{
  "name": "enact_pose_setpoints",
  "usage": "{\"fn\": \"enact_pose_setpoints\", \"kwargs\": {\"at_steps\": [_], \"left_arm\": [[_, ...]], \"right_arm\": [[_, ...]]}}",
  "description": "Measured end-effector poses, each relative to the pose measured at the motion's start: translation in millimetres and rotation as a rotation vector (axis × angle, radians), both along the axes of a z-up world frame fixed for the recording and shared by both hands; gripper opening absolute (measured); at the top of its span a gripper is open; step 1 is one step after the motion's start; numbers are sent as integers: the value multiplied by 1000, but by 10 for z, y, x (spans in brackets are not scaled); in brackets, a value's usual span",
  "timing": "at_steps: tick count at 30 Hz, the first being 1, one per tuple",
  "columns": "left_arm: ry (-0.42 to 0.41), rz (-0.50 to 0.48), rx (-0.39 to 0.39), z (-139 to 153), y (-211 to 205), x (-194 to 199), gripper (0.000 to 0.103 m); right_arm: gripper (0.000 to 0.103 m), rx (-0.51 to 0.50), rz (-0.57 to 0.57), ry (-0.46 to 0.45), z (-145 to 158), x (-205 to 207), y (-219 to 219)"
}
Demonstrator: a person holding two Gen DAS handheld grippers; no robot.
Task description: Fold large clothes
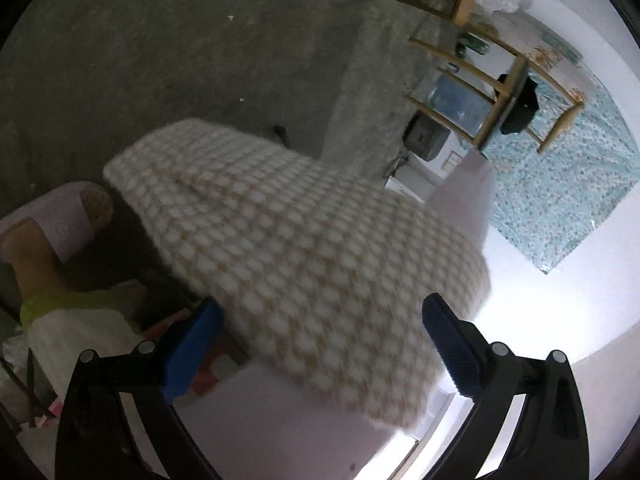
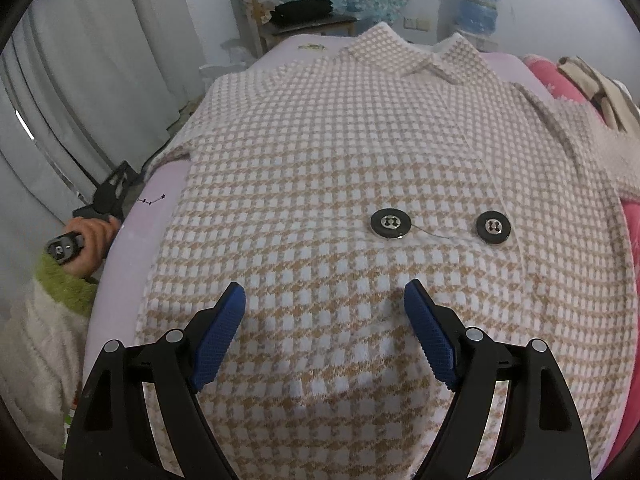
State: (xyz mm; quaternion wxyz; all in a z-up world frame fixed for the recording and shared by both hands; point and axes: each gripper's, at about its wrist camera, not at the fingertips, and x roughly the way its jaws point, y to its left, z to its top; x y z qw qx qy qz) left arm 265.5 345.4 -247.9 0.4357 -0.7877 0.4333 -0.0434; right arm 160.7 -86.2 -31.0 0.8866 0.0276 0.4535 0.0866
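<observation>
A large tan-and-white houndstooth coat (image 2: 340,184) lies front up on a lilac bed (image 2: 132,236), collar at the far end, with two black buttons (image 2: 390,222). My right gripper (image 2: 325,320) is open and hovers over the coat's lower front, holding nothing. In the left wrist view a sleeve of the coat (image 1: 280,240) hangs off the bed's left edge toward the floor, blurred. My left gripper (image 1: 320,332) is open around that hanging cloth, not closed on it. The left gripper also shows from outside in the right wrist view (image 2: 108,196), beside the bed.
A wooden chair (image 2: 304,12) with black clothes stands past the bed's far end. A pink blanket (image 2: 560,80) with beige cloth lies at the right. Grey curtains (image 2: 80,80) hang on the left. A slippered foot (image 1: 60,224) stands on the concrete floor (image 1: 160,60).
</observation>
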Motion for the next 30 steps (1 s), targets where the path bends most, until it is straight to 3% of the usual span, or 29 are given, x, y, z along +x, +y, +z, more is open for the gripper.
{"fn": "enact_pose_setpoints", "kwargs": {"at_steps": [3, 5, 8, 10, 13, 17, 19, 23, 26, 30], "left_arm": [[12, -14, 25, -23, 3, 84, 96], [22, 0, 46, -11, 33, 127, 87], [39, 16, 98, 7, 141, 156, 59], [48, 17, 171, 78, 217, 149, 31], [16, 11, 371, 456, 390, 192, 19], [-125, -8, 751, 1495, 411, 237, 18], [-243, -31, 941, 2142, 242, 250, 18], [-533, -141, 1252, 3321, -554, 248, 18], [-757, -328, 1380, 3862, -1494, 229, 18], [-911, -575, 1392, 3882, -2556, 199, 19]], "right_arm": [[77, 2, -6, 3, -6, 22, -9], [77, 1, -9, 2, 2, 24, -15], [77, 0, -16, -9, 32, 10, -29], [77, -2, -22, -19, 59, -6, -46], [77, 5, -35, -35, 103, -44, -94], [77, 18, -51, -56, 147, -111, -192], [77, 25, -57, -62, 157, -137, -230], [77, 45, -78, -79, 192, -198, -342], [77, 56, -101, -94, 220, -269, -436], [77, 65, -145, -113, 261, -392, -599]]}}
